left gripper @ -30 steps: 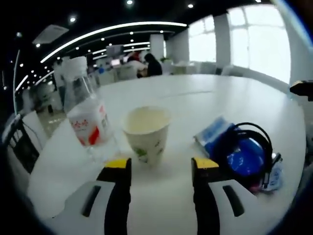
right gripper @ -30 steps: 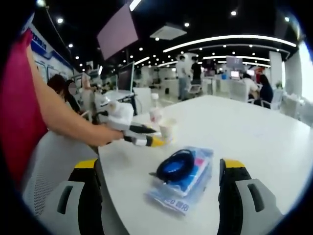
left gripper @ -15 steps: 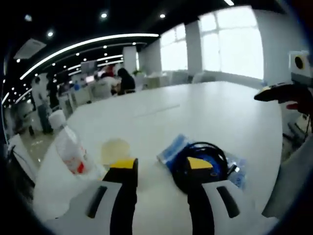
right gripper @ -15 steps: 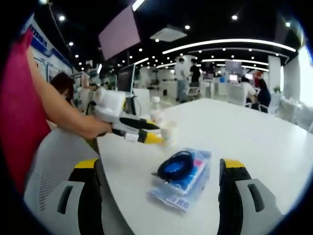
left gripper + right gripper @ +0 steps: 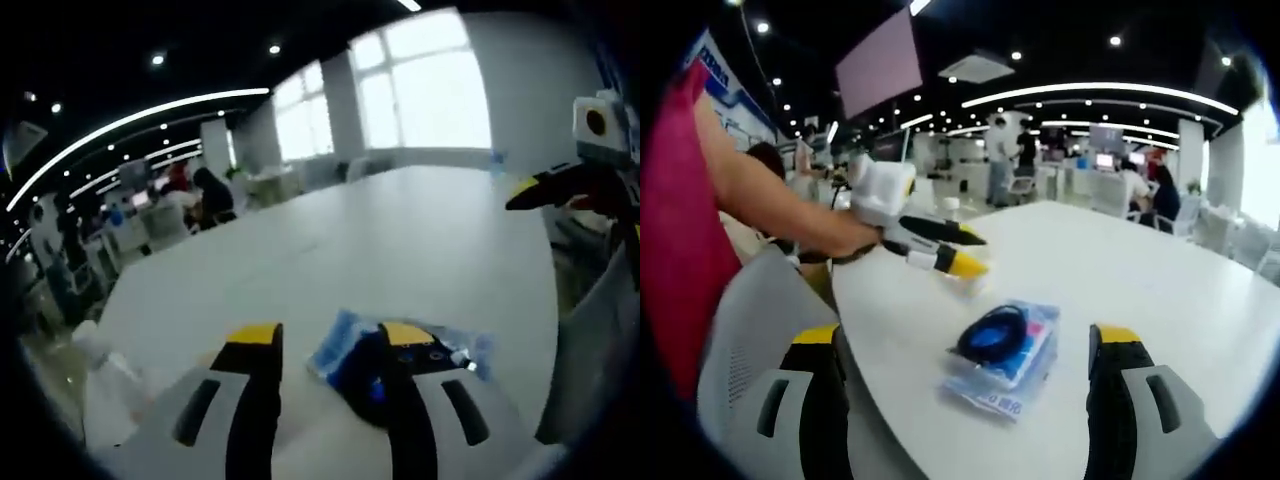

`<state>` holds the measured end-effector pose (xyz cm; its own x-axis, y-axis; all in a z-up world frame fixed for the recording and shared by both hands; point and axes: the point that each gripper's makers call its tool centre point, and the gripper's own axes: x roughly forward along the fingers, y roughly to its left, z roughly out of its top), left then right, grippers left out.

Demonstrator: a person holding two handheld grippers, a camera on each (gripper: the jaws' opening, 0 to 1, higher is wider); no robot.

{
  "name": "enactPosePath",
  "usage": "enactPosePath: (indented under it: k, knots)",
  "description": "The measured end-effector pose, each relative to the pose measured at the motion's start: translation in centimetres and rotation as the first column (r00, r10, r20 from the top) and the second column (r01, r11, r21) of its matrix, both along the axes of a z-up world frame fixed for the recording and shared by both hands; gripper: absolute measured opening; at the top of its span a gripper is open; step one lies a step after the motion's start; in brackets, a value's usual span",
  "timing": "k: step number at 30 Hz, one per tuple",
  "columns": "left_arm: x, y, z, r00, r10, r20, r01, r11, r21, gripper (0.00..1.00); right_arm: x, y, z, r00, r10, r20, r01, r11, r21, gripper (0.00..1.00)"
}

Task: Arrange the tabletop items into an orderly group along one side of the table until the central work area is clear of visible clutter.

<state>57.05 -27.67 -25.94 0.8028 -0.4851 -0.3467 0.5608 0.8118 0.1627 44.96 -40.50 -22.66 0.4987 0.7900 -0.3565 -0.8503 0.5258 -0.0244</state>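
The blue coiled cable [image 5: 992, 335] lies on its clear packet [image 5: 1005, 370] near the counter [image 5: 1160, 290] edge closest to me, between the wide-open jaws of my right hand-held gripper [image 5: 970, 385]. My left hand-held gripper [image 5: 320, 340] hangs over the same packet, jaws parted and empty. The danger, I think, is nipping only the slippery wrapper, so the cable slides off, or nudging the packet over the edge. Beside the packet, the blurred bottle [image 5: 115, 385] could tip if my left sleeve brushes it.
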Motion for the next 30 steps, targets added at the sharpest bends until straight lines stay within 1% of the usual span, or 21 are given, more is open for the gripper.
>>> enactPosePath:
  k: [1, 2, 5, 7, 9, 10, 13, 14, 16, 17, 19, 20, 21, 22, 23, 25, 26, 27, 28, 29, 30]
  knots:
    - [0.1, -0.2, -0.1, 1.000, -0.017, -0.004, 0.017, 1.000, 0.005, 0.36, 0.0, -0.1, 0.0, 1.000, -0.004, 0.000, 0.004, 1.000, -0.003, 0.99]
    - [0.2, -0.3, -0.2, 0.999, -0.039, -0.009, 0.039, 0.999, 0.031, 0.36, 0.0, -0.2, 0.0, 1.000, -0.010, 0.001, 0.010, 1.000, -0.007, 0.99]
    - [0.7, -0.8, -0.3, 0.996, -0.089, -0.002, 0.089, 0.994, 0.069, 0.37, 0.0, -0.4, 0.0, 1.000, -0.026, 0.001, 0.026, 1.000, -0.007, 0.99]
    - [1.1, -0.7, -0.7, 0.994, -0.103, -0.028, 0.105, 0.991, 0.084, 0.37, 0.0, -0.5, 0.1, 0.999, -0.035, 0.001, 0.035, 0.999, -0.009, 0.99]
    - [1.4, -0.8, -1.5, 0.987, -0.142, -0.078, 0.151, 0.982, 0.115, 0.36, 0.0, -0.6, 0.0, 0.999, -0.041, 0.000, 0.041, 0.999, -0.017, 0.99]
    - [1.5, -0.8, -1.6, 0.986, -0.144, -0.079, 0.153, 0.981, 0.122, 0.35, -0.1, -0.6, 0.0, 0.999, -0.043, -0.002, 0.043, 0.999, -0.020, 0.99]
    - [1.8, -1.1, -2.4, 0.972, -0.198, -0.128, 0.219, 0.960, 0.176, 0.34, -0.1, -0.8, -0.2, 0.998, -0.056, -0.009, 0.056, 0.998, -0.030, 0.99]
    - [2.0, -1.1, -2.6, 0.970, -0.199, -0.140, 0.222, 0.958, 0.180, 0.34, -0.1, -1.0, -0.4, 0.998, -0.066, -0.017, 0.066, 0.997, -0.034, 0.99]
    - [2.1, -1.4, -3.4, 0.955, -0.232, -0.185, 0.268, 0.942, 0.201, 0.34, 0.0, -1.0, -0.6, 0.997, -0.079, -0.026, 0.078, 0.996, -0.041, 0.99]
    - [2.4, -1.4, -3.5, 0.953, -0.231, -0.196, 0.271, 0.940, 0.208, 0.33, 0.1, -1.1, -0.8, 0.995, -0.092, -0.036, 0.090, 0.995, -0.050, 0.99]
    - [2.7, -1.8, -3.9, 0.939, -0.253, -0.233, 0.301, 0.932, 0.201, 0.33, 0.1, -1.2, -1.2, 0.992, -0.114, -0.055, 0.110, 0.991, -0.075, 0.99]
    - [2.8, -1.8, -4.3, 0.928, -0.260, -0.267, 0.318, 0.926, 0.205, 0.34, 0.2, -1.1, -1.3, 0.992, -0.118, -0.055, 0.113, 0.990, -0.079, 0.99]
    - [3.0, -1.8, -4.5, 0.924, -0.259, -0.280, 0.323, 0.923, 0.211, 0.34, 0.2, -1.1, -1.3, 0.991, -0.123, -0.058, 0.118, 0.990, -0.081, 0.99]
    - [3.0, -1.9, -5.1, 0.909, -0.271, -0.316, 0.350, 0.909, 0.228, 0.35, 0.2, -1.2, -1.5, 0.988, -0.137, -0.071, 0.130, 0.988, -0.087, 0.99]
    - [3.1, -1.9, -5.2, 0.907, -0.268, -0.326, 0.352, 0.906, 0.233, 0.35, 0.2, -1.3, -1.8, 0.984, -0.155, -0.086, 0.147, 0.984, -0.098, 0.99]
    - [3.5, -2.2, -5.6, 0.891, -0.289, -0.352, 0.389, 0.884, 0.259, 0.35, 0.5, -1.6, -2.6, 0.974, -0.195, -0.114, 0.181, 0.976, -0.125, 0.99]
    - [3.6, -2.3, -5.8, 0.885, -0.290, -0.364, 0.396, 0.881, 0.260, 0.34, 0.5, -1.7, -2.8, 0.970, -0.208, -0.124, 0.191, 0.972, -0.133, 0.99]
    - [3.8, -2.5, -5.9, 0.879, -0.298, -0.373, 0.409, 0.874, 0.264, 0.34, 0.4, -1.9, -3.5, 0.958, -0.238, -0.162, 0.215, 0.966, -0.147, 0.98]
    - [4.0, -2.5, -6.2, 0.874, -0.302, -0.380, 0.418, 0.867, 0.273, 0.33, 0.4, -1.9, -3.8, 0.951, -0.248, -0.185, 0.224, 0.964, -0.144, 0.96]
    - [4.2, -2.6, -6.5, 0.869, -0.307, -0.388, 0.431, 0.854, 0.289, 0.32, 0.4, -1.5, -3.8, 0.945, -0.253, -0.209, 0.232, 0.965, -0.119, 0.96]
    - [4.3, -2.6, -6.6, 0.867, -0.308, -0.391, 0.435, 0.851, 0.295, 0.32, 0.3, -1.4, -4.0, 0.935, -0.265, -0.234, 0.246, 0.963, -0.109, 0.95]
